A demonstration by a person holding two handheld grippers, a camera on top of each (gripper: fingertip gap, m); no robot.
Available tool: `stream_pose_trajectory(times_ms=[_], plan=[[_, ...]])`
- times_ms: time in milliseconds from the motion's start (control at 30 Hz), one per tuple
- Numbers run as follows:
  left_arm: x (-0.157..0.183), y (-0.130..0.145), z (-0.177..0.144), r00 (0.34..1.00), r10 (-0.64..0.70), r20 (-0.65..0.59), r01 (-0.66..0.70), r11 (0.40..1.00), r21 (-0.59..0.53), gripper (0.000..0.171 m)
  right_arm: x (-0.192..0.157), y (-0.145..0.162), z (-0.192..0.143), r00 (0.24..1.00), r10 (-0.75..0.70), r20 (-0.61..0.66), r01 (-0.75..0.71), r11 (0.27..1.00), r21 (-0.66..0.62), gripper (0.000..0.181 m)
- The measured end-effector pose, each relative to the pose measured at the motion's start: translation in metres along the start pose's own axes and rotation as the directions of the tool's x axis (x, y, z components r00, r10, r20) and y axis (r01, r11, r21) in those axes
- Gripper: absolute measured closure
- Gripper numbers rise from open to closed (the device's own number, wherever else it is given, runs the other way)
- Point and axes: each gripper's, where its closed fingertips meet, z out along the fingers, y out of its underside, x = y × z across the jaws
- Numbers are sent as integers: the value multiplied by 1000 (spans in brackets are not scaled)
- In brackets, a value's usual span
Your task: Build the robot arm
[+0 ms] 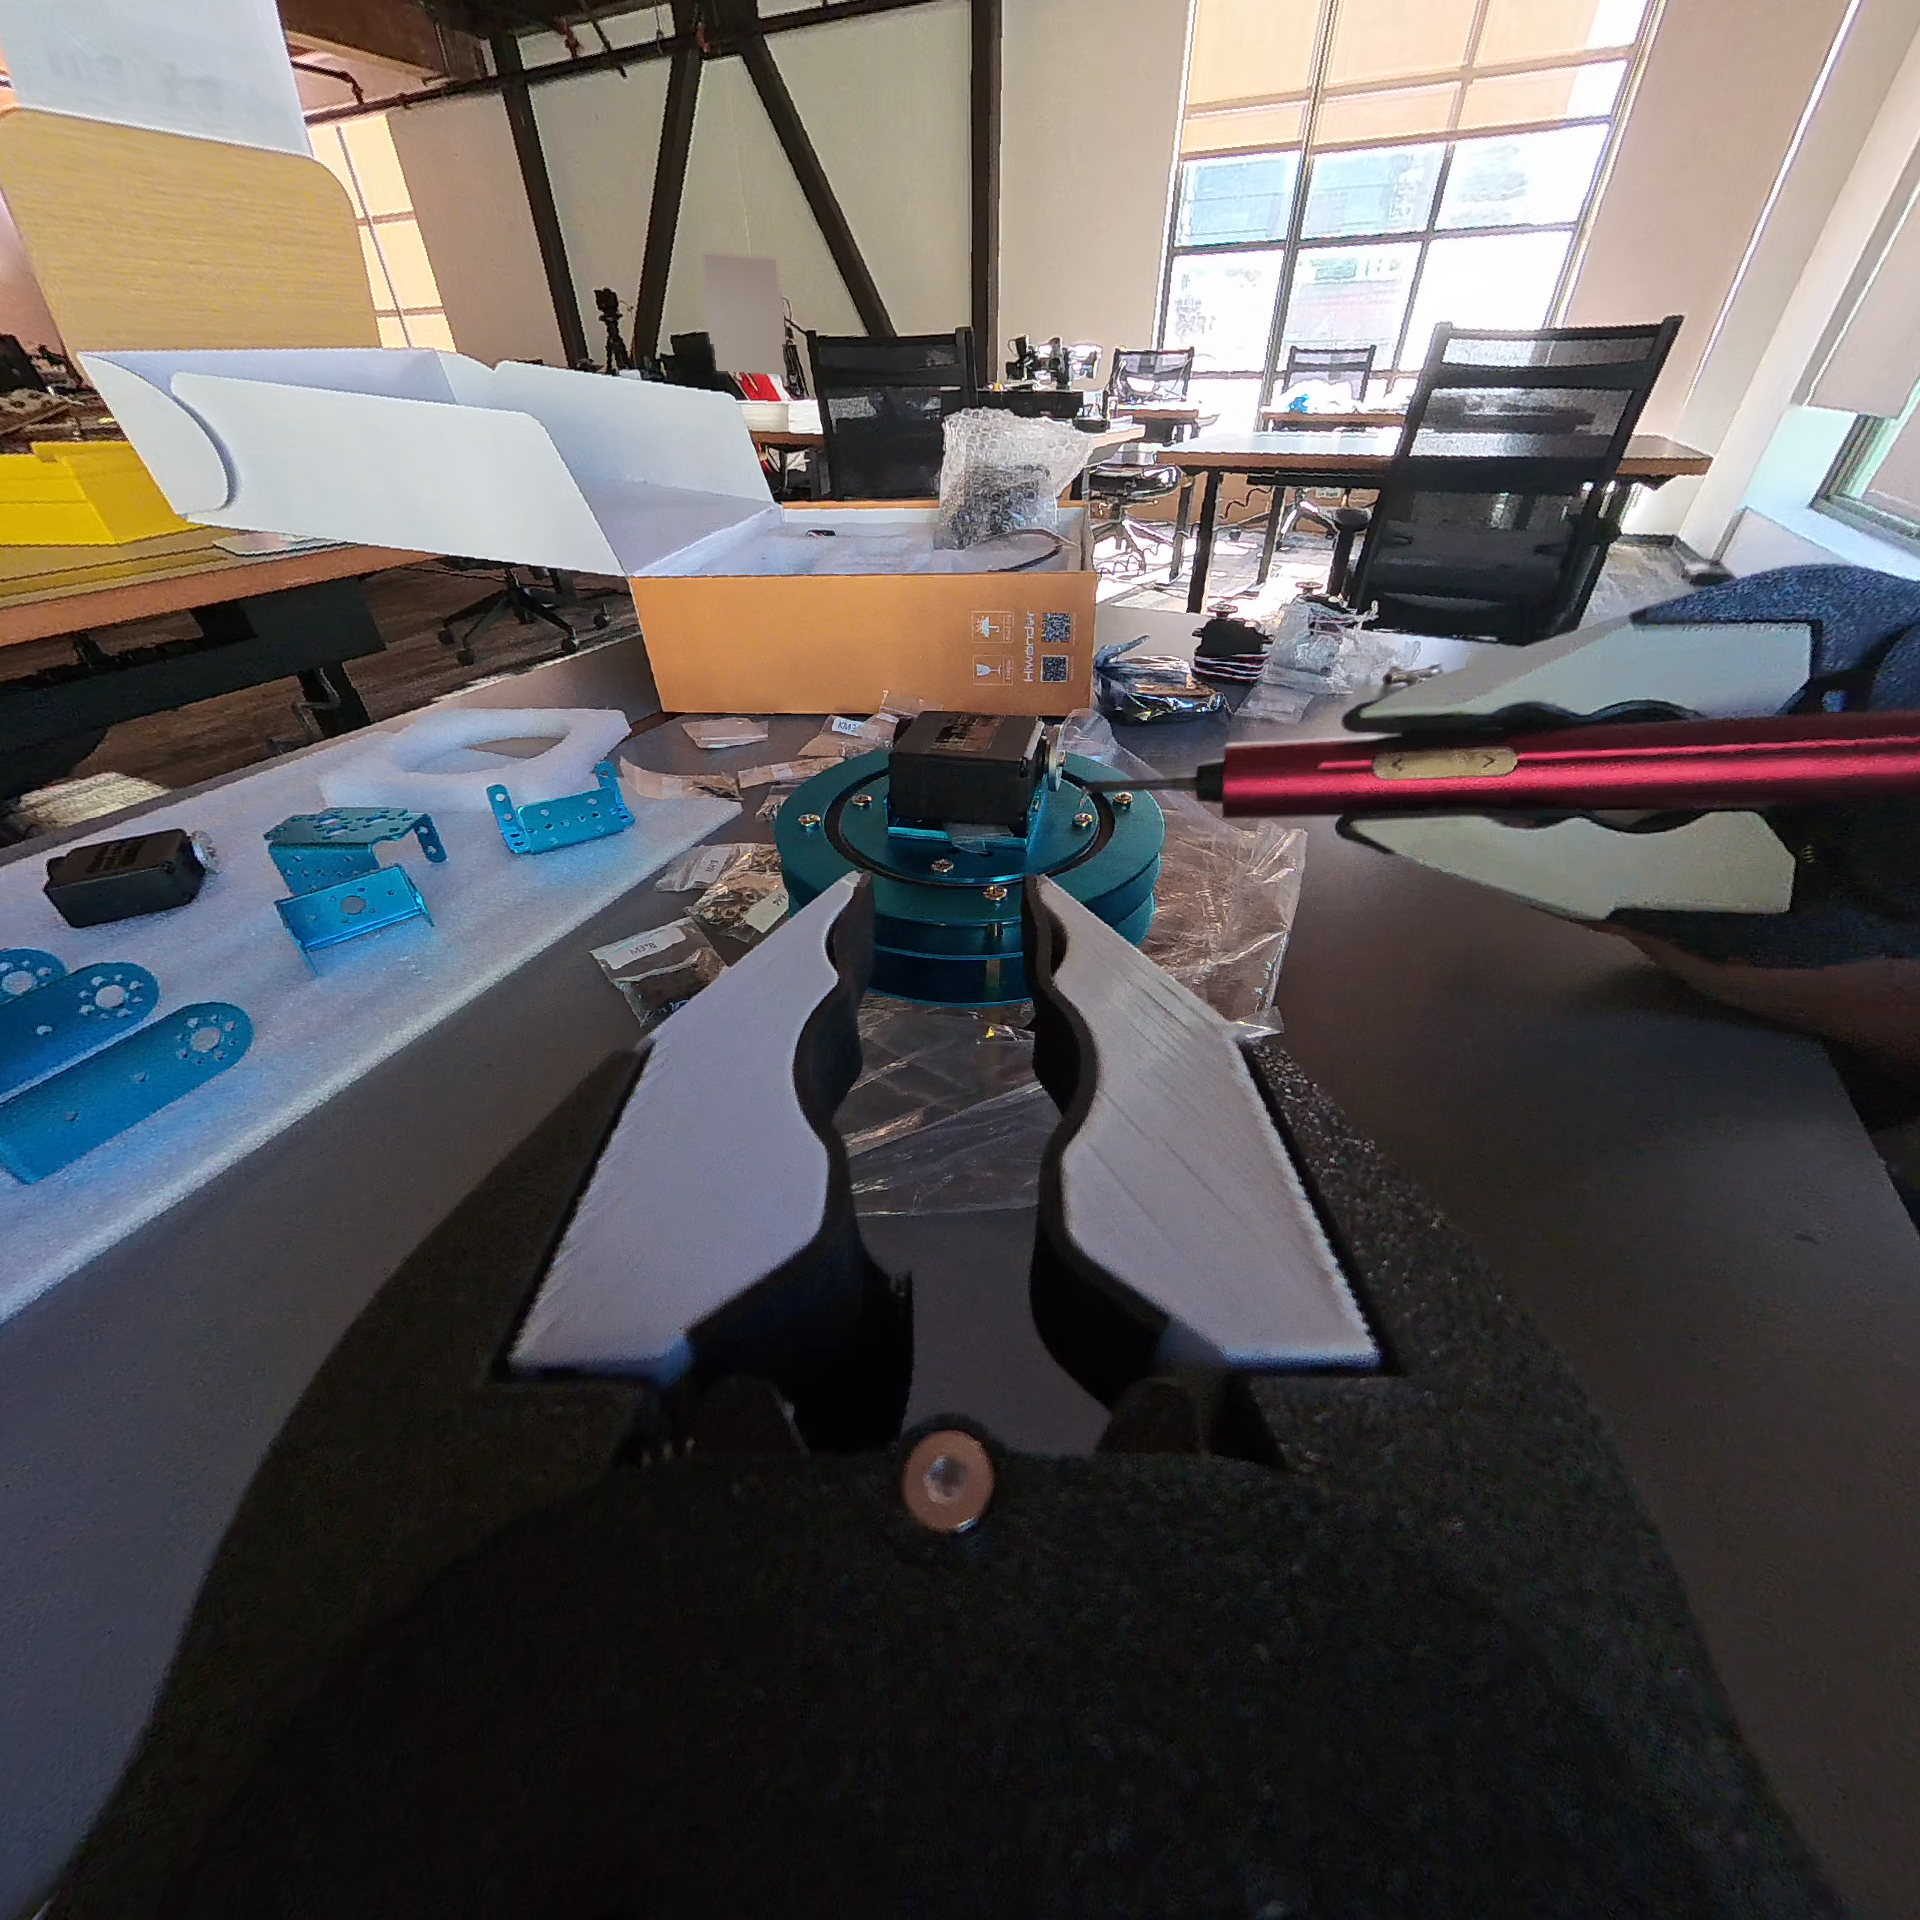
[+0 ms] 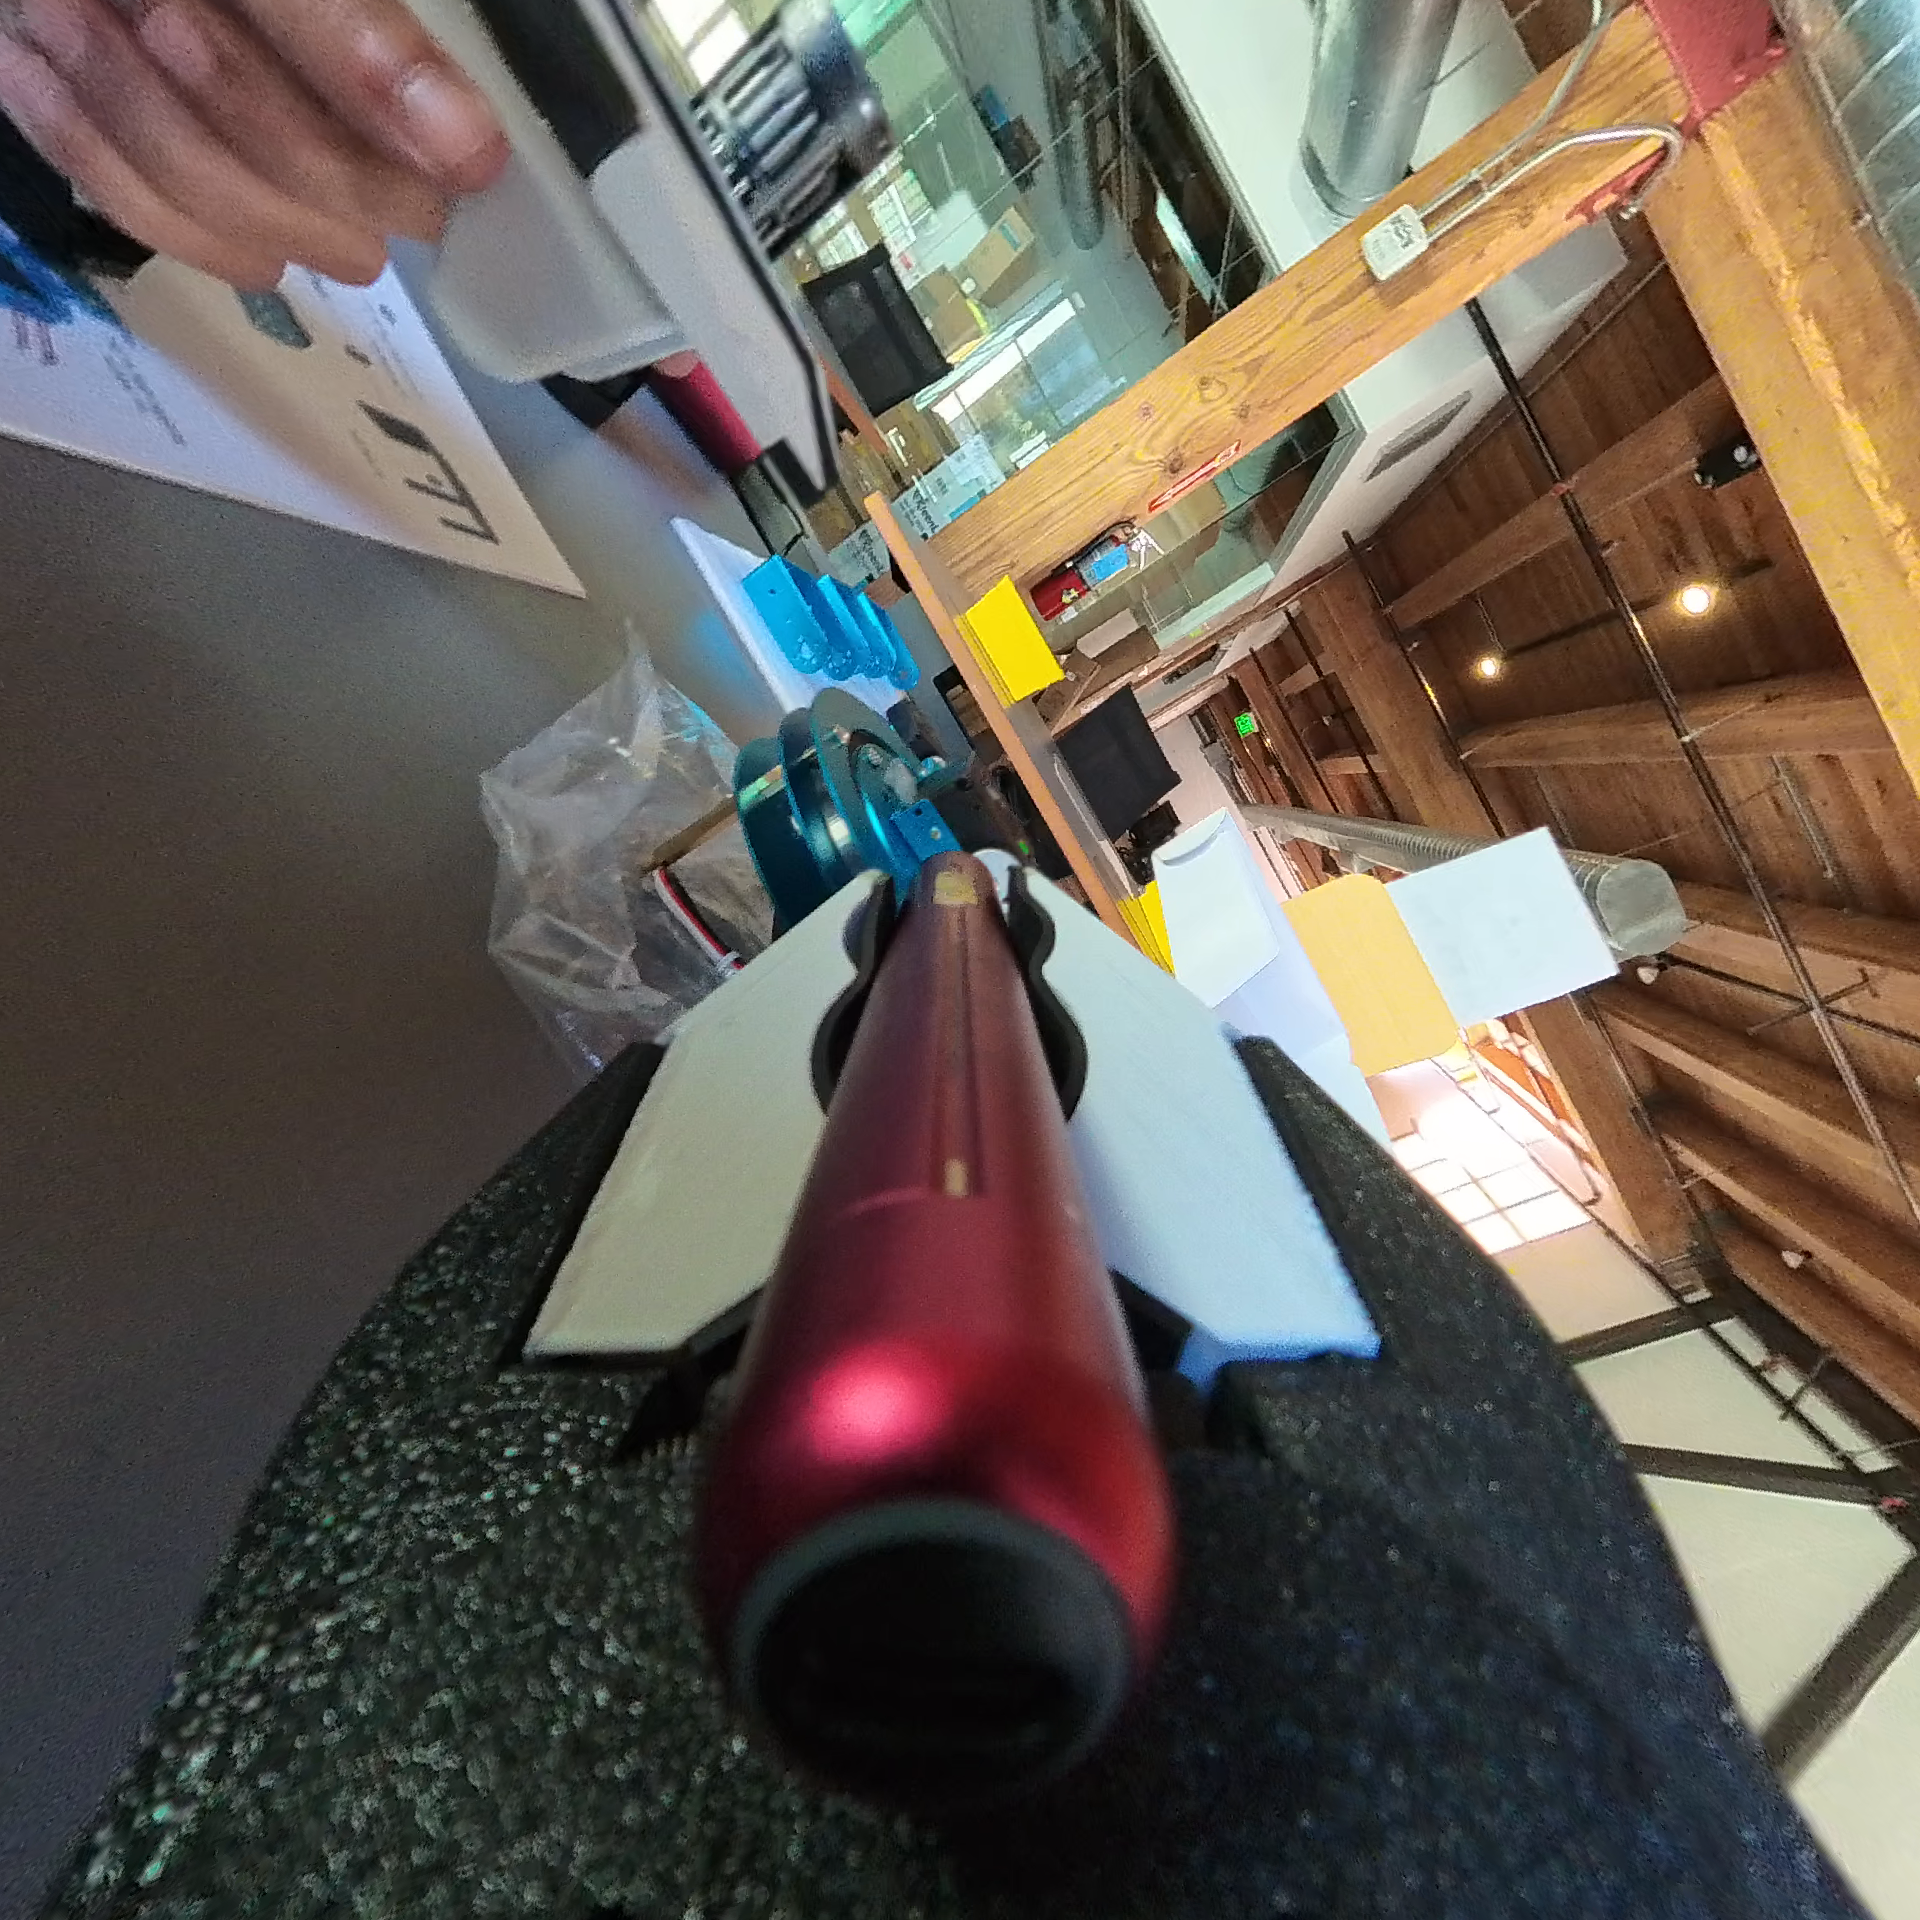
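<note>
Left wrist view, red screwdriver (image 1: pixel 1558 764) lying level, tip toward servo (image 1: pixel 966 769)

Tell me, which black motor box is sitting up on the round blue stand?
The black servo mounted atop the teal round base, just ahead of the left gripper. The other servo lies on the white foam sheet.

The right gripper (image 2: pixel 951 894) clamps a red screwdriver (image 2: pixel 935 1195); its tip points at a teal round base (image 2: pixel 821 800); blue brackets (image 2: pixel 821 623) lie beyond.
</note>
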Motion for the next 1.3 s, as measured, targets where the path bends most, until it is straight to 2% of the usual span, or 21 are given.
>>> stream_pose_trajectory(times_ms=[200,767,1133,1300], plan=[[0,0,0,1000,7,2,-7,1000,-2,145,-9,-1,4,997,-81,2,81,997,-18,161],[-2,2,2,1000,-14,-1,14,1000,-15,144,-8,1,4,999,22,46,-21,1000,-7,161],[-2,3,3,1000,-19,-2,19,1000,-20,144,-2,4,5,1000,19,16,-19,1000,-20,161],[-2,3,4,1000,-16,-1,16,1000,-21,145,2,2,8,997,82,4,-82,996,-27,161]])
